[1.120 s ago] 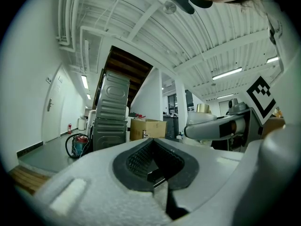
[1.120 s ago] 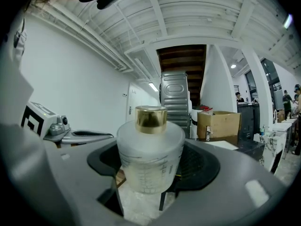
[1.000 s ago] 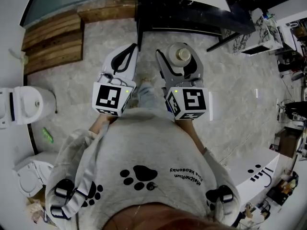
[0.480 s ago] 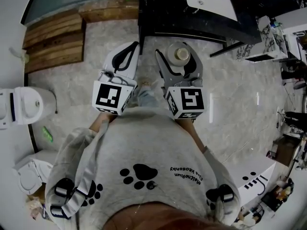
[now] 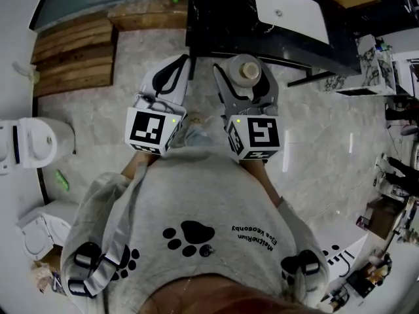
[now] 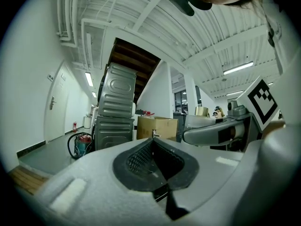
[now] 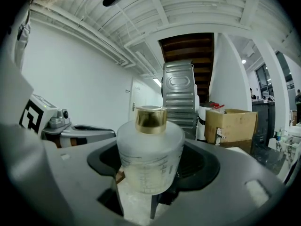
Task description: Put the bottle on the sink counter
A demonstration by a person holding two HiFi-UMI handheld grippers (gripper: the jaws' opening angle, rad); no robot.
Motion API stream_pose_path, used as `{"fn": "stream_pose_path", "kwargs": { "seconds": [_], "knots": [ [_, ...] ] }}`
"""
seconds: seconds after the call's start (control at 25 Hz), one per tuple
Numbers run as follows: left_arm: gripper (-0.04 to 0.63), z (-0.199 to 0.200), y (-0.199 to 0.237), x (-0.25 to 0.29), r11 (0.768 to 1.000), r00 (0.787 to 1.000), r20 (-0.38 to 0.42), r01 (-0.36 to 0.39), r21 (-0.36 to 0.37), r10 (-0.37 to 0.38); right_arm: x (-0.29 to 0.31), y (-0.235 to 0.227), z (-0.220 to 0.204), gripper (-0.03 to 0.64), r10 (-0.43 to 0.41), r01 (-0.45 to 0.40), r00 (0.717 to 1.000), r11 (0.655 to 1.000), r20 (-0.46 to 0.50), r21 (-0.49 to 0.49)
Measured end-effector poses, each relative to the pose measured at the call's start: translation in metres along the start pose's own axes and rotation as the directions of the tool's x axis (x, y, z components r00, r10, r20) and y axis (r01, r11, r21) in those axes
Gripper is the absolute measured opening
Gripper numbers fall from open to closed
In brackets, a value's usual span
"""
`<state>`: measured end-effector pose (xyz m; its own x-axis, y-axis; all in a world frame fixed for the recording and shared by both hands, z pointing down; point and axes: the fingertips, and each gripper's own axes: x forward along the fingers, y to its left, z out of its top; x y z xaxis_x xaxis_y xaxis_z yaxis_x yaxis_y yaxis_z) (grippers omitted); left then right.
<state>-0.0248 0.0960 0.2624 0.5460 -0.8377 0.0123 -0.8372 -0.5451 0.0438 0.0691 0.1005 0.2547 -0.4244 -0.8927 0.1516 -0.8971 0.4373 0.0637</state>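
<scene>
Over the last second the dark sink tabletop (image 5: 219, 25) has been sliding down from the top edge of the head view toward the centre. The white basin (image 5: 288, 8) set in it is now showing more fully at upper right. I am reading that as the carry phase nearing its end: both hands are advancing together across the pale floor (image 5: 314, 142), and the tabletop edge is now just beyond the jaw tips in the picture. No setting-down has started yet.

The right gripper (image 5: 243, 78) is holding the bottle (image 7: 150, 159). Its jaws are standing wide and pressing on the frosted body from both sides, the grip looking the same as a second ago. The left gripper (image 5: 182, 64) is travelling beside it at centre left, jaws closed on each other with nothing between them.

The bottle is sitting just above the middle of the head view, in the air over the floor and not yet over the tabletop. Its long axis is standing upright, with the gold cap (image 7: 151, 119) pointing up toward the head camera and the base down. I judge that this orientation is already right for placing, so the next move is calling only for more forward travel and then a level lowering onto a bare stretch beside the basin.
</scene>
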Motion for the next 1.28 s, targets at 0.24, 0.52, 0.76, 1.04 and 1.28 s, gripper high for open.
{"fn": "stream_pose_path", "kwargs": {
  "seconds": [0.24, 0.52, 0.76, 1.04, 1.28],
  "knots": [
    [0.001, 0.000, 0.008, 0.026, 1.000, 1.000, -0.005, -0.030, 0.000, 0.030, 0.025, -0.017, 0.002, 0.336, 0.041, -0.041, 0.999, 0.999, -0.002, -0.005],
    [0.002, 0.002, 0.015, 0.056, 0.998, 0.998, 0.001, -0.062, 0.012, 0.062, 0.049, -0.040, 0.004, 0.336, 0.080, -0.080, 0.997, 0.997, 0.007, -0.011],
    [0.001, 0.001, 0.024, 0.076, 0.994, 0.994, 0.011, -0.106, 0.017, 0.106, 0.069, -0.056, 0.005, 0.336, 0.114, -0.113, 0.993, 0.993, 0.019, -0.021],
    [0.002, 0.000, 0.028, 0.086, 0.988, 0.988, 0.004, -0.152, 0.022, 0.152, 0.081, -0.068, 0.003, 0.336, 0.148, -0.148, 0.989, 0.989, 0.024, -0.017],
    [0.002, 0.009, 0.024, 0.086, 0.984, 0.986, -0.001, -0.165, 0.060, 0.166, 0.079, -0.071, 0.009, 0.336, 0.157, -0.158, 0.986, 0.987, 0.049, 0.006]
  ]
}}
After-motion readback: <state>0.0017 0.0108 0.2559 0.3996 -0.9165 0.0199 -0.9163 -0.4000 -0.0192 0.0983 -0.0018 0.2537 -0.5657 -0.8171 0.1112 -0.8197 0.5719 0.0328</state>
